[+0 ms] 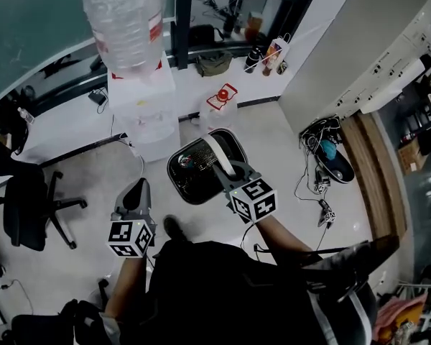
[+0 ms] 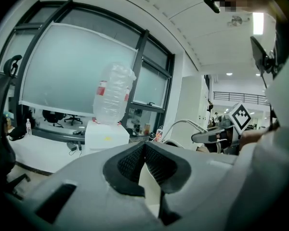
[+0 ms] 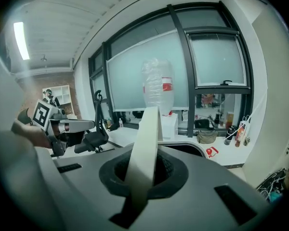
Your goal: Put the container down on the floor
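My right tongs (image 1: 232, 169) are clamped tight on the white handle (image 1: 214, 148) of the dark container (image 1: 190, 180). It hangs by that handle above the floor (image 1: 273, 146), near the water dispenser (image 1: 145, 117). My left tongs (image 1: 138, 190) are closed on nothing, left of the container and apart from it.

Office, water dispenser (image 1: 142, 112), swivel chair (image 1: 25, 208), white cabinets (image 1: 370, 52)
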A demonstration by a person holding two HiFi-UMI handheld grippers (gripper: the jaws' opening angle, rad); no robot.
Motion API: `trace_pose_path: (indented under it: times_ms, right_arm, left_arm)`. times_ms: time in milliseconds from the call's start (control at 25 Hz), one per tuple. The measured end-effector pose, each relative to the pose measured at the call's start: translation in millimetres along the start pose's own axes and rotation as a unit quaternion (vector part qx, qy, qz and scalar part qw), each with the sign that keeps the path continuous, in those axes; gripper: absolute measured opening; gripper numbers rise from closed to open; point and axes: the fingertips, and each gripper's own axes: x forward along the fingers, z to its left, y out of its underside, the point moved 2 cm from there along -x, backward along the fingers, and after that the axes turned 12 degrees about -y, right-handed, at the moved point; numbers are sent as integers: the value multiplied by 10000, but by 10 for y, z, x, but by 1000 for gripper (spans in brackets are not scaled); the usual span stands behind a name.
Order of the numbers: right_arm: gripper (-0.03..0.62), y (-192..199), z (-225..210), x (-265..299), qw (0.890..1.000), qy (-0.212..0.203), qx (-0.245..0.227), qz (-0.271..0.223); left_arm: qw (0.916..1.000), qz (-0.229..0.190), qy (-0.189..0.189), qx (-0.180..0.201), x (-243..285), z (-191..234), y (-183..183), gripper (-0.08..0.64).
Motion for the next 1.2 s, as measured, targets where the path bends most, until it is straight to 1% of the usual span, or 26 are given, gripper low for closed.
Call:
trace_pose_path:
  times_ms: [440, 600, 720, 960, 1200]
  right_arm:
    - [9, -128, -90, 599, 9995, 191, 126, 210]
    - [9, -68, -144, 831, 9990, 272, 123, 328]
    - [9, -18, -222, 1024, 9986, 298, 173, 404]
    - [9, 164, -367, 1330, 9975, 192, 279, 613]
    - [9, 405, -637, 1632, 9970, -58, 230, 738]
  left_arm:
    - [9997, 147, 195, -22, 433, 503, 22, 6]
    - [9993, 204, 318, -9, 592, 689, 68, 6]
    - [9992, 244, 317, 37, 744, 844, 116, 6]
    - [9989, 414, 214, 28, 1001, 977, 277, 6]
    - [9981, 597, 146, 47, 1350, 874, 582, 6]
